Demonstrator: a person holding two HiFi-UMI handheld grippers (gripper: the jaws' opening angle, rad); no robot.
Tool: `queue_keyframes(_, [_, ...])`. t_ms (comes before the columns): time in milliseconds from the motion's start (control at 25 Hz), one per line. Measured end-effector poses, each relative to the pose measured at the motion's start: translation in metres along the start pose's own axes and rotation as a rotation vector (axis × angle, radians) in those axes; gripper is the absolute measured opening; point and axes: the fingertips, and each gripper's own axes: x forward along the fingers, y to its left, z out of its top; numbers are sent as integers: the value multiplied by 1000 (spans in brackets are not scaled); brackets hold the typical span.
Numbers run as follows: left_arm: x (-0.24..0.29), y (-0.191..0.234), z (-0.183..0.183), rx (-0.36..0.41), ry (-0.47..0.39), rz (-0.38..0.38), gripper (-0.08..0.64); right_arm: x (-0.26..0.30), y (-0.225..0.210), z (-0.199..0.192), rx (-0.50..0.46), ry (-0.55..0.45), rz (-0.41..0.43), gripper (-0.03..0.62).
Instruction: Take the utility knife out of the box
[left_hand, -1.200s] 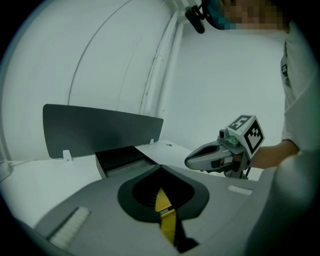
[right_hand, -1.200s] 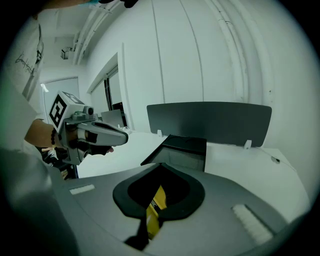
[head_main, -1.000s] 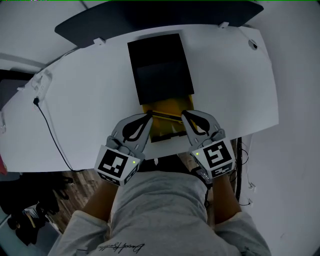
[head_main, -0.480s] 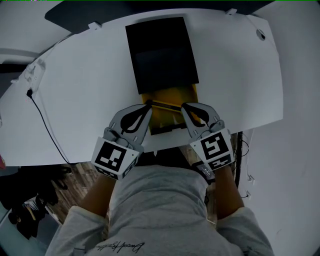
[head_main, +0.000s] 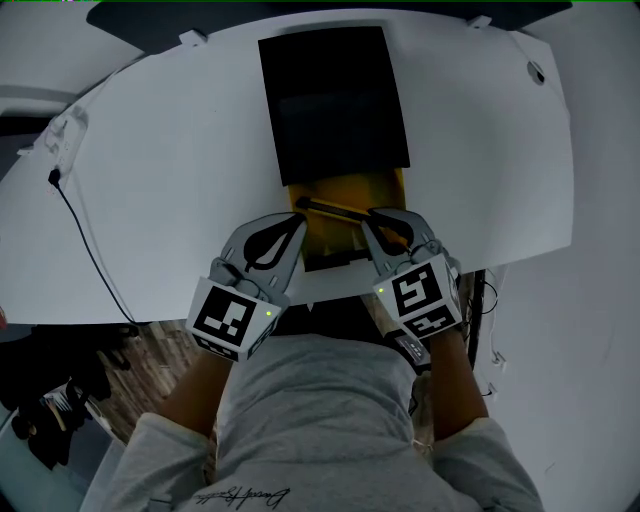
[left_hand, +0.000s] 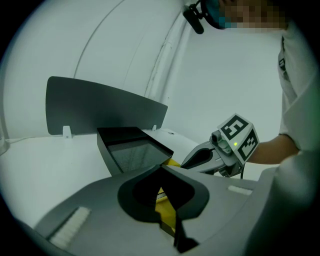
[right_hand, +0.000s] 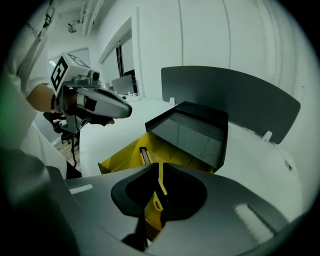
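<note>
A black box sleeve (head_main: 335, 105) lies on the white table (head_main: 150, 180), with its yellow inner tray (head_main: 345, 190) slid out toward me. The utility knife (head_main: 335, 211) lies across the tray; it also shows as a dark ribbed bar (right_hand: 144, 155). My left gripper (head_main: 298, 222) is at the tray's left wall and looks shut on that yellow wall (left_hand: 167, 210). My right gripper (head_main: 372, 218) is at the tray's right wall. Its jaws have just been opening, and the yellow wall (right_hand: 154, 207) stands in the narrow gap between them.
A black cable (head_main: 85, 245) runs over the table's left part. A dark curved panel (right_hand: 235, 95) stands along the far edge. The table's near edge runs just under both grippers, above my lap. Dark clutter (head_main: 50, 420) sits on the wooden floor at lower left.
Both grippers have sunk a little with the yellow tray between them. The right gripper has rolled, so its marker cube faces up more. The box sits higher in the picture.
</note>
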Motion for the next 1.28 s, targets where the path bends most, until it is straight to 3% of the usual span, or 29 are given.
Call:
queue_keyframes(520, [-3, 9, -18, -35, 11, 9, 0, 32, 19, -19, -169, 172, 75, 132])
queue_keyframes(880, [-4, 17, -25, -60, 14, 17, 0, 48, 24, -29, -273, 270, 95, 156])
queue_keyframes(1280, [-7, 24, -36, -87, 26, 24, 0, 61, 27, -37, -323, 336, 136, 166])
